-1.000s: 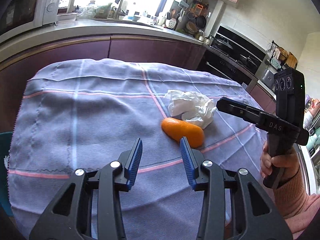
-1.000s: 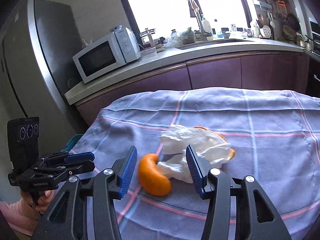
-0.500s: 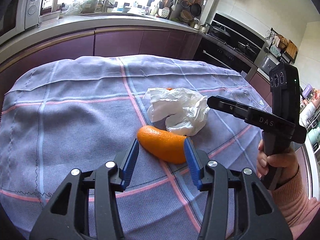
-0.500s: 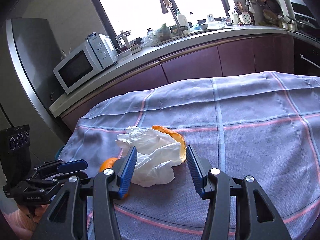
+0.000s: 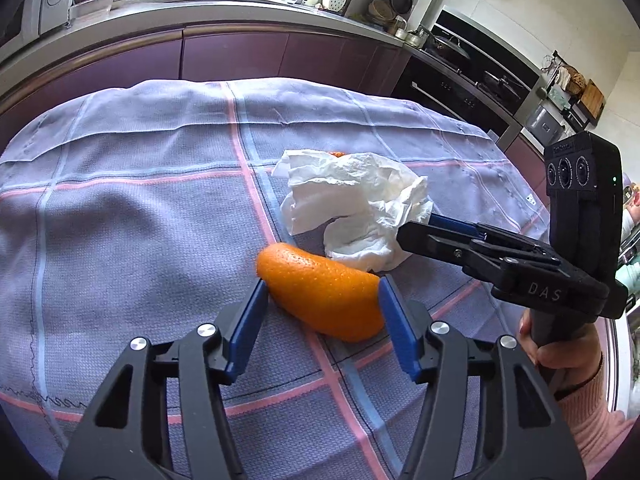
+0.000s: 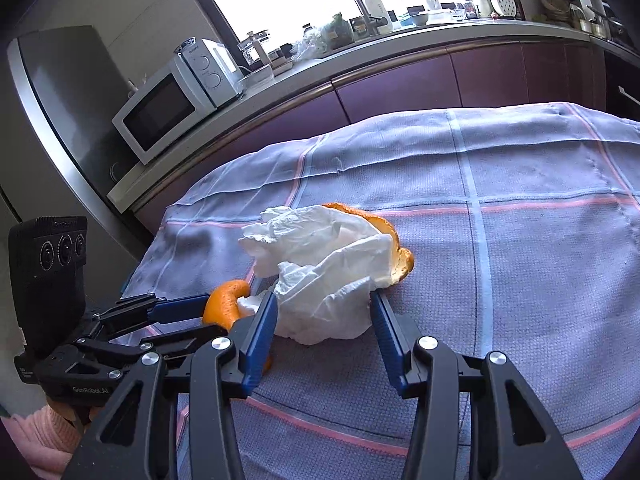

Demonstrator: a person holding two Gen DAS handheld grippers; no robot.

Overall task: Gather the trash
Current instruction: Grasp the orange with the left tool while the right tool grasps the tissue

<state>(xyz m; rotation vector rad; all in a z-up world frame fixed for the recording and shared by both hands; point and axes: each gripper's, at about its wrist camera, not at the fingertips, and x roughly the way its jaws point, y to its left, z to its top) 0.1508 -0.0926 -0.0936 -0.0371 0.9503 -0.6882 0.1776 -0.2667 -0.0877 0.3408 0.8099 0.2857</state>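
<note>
Lying mid-table on a purple checked cloth point(image 5: 120, 208): crumpled white tissue point(image 5: 356, 204), touching an orange peel piece point(image 5: 324, 292) in front and covering most of a second peel point(image 6: 394, 240) behind. Straddling the near peel: left tool point(image 5: 322, 300), jaws opening, blue pads just at its two ends, not pressing. Flanking the tissue: right tool point(image 6: 324, 312), jaws closing, pads brushing its sides, not yet clenching. Gripping the right tool's handle: a hand point(image 5: 560, 352) in a pink sleeve.
</note>
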